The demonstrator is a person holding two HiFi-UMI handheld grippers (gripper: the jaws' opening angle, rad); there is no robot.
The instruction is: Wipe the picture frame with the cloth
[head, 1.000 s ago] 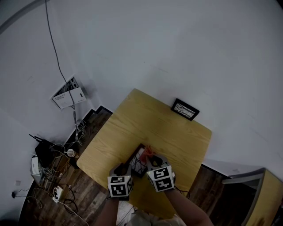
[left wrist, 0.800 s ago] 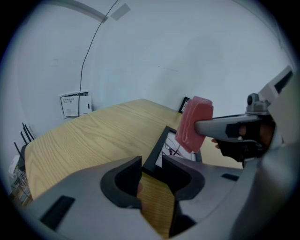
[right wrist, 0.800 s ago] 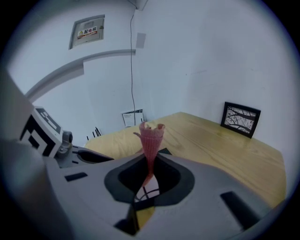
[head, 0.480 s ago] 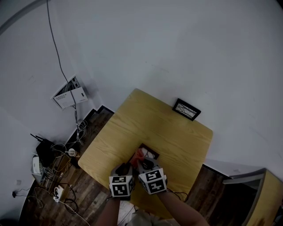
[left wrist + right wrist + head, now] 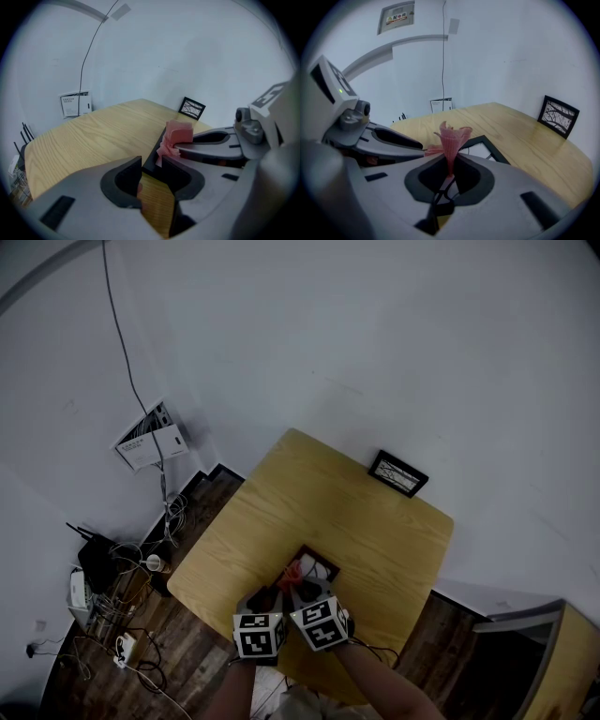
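Cloth on the picture frame, table's near side
right gripper pinches the cloth tight; left gripper clamps the frame's near corner (it's lying flat).

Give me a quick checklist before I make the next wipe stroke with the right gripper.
1. Cloth held by the right gripper: ok, pinched between its jaws with a tuft sticking out.
2. Cloth over the picture frame: ok; actual contact cannot tell.
3. Left gripper steadying the frame: cannot tell; jaws apart at the frame's near edge, pressing unclear.
4. Frame flat on the table: ok, as far as it shows.
5. Stroke path free: ok; the second frame stands well off at the far edge.
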